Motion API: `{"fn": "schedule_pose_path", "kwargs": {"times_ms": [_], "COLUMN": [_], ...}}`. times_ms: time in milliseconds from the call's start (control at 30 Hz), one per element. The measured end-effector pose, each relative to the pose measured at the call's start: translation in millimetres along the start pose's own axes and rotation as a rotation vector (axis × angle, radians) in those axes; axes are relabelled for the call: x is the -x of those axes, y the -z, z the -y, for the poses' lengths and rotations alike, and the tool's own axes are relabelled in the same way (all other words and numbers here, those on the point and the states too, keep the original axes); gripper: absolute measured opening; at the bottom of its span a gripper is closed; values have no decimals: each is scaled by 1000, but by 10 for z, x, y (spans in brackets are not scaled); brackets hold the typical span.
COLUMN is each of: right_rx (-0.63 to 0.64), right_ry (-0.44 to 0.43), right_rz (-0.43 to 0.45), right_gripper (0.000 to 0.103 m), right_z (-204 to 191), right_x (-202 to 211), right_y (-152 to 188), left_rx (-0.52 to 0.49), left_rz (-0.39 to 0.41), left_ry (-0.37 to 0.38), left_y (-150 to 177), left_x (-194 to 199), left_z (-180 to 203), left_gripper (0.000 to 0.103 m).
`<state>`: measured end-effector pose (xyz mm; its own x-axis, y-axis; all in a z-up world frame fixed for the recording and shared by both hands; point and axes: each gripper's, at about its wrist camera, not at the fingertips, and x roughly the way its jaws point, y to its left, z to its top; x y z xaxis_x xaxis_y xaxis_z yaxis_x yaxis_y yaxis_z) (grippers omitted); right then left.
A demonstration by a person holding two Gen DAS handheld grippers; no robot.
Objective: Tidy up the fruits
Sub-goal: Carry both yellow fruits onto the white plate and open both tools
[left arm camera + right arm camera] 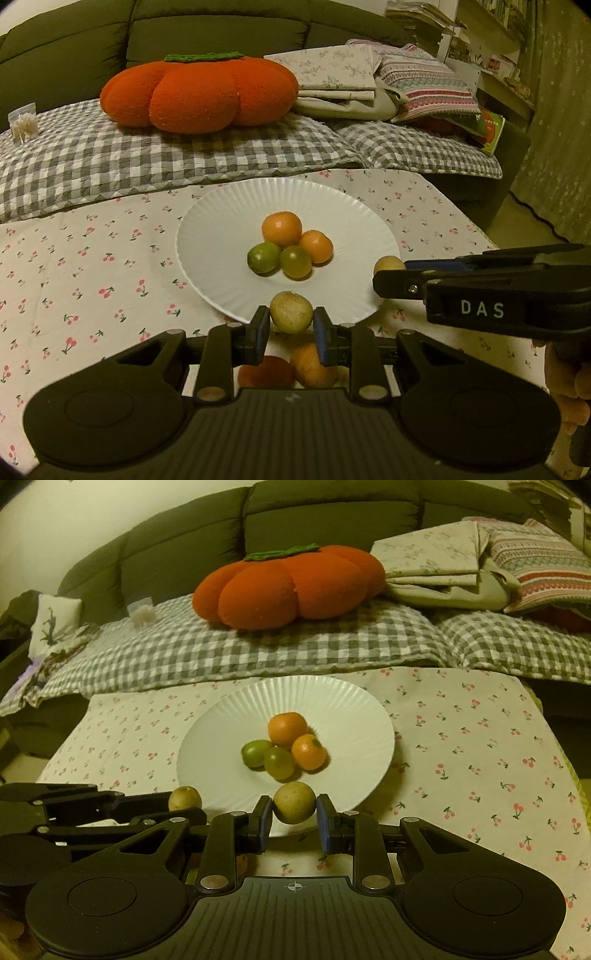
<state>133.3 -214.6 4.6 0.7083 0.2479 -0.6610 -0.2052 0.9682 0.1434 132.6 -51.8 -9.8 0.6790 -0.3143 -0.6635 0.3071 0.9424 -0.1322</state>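
Note:
A white ribbed plate point(207, 225) point(221, 716) on the cherry-print cloth holds two oranges point(282, 229) point(287, 729) and two green fruits point(263, 257) point(255, 753). My left gripper point(290, 319) is shut on a yellow-brown round fruit point(290, 312), just above the plate's near rim. In its own view my right gripper point(294, 810) is likewise shut on a yellow-brown fruit point(294, 802) at the near rim. Each gripper shows in the other's view with its fruit: the right one point(382, 278) at the plate's right edge, the left one point(186, 808) at the plate's left edge.
Two more oranges point(314, 365) lie on the cloth under my left gripper. Behind the table is a sofa with a checked blanket point(184, 158), an orange pumpkin cushion point(199, 96) and folded linens point(354, 81). A hand point(569, 387) shows at the right edge.

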Motion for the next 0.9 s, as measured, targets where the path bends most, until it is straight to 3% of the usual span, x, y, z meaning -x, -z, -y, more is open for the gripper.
{"fn": "schedule_pose_path", "kwargs": {"times_ms": [800, 900], "right_rx": [-56, -64], "right_ry": [6, 5], "right_rz": [-18, -19], "right_gripper": [28, 31], "right_z": [145, 154], "right_x": [-133, -133], "right_y": [13, 6], "left_rx": [-5, -5], "left_rz": [-5, -2], "left_ry": [-13, -14], "left_y": [-31, -23], "left_x": [-104, -94], "left_z": [-3, -8], "left_gripper": [24, 31]}}
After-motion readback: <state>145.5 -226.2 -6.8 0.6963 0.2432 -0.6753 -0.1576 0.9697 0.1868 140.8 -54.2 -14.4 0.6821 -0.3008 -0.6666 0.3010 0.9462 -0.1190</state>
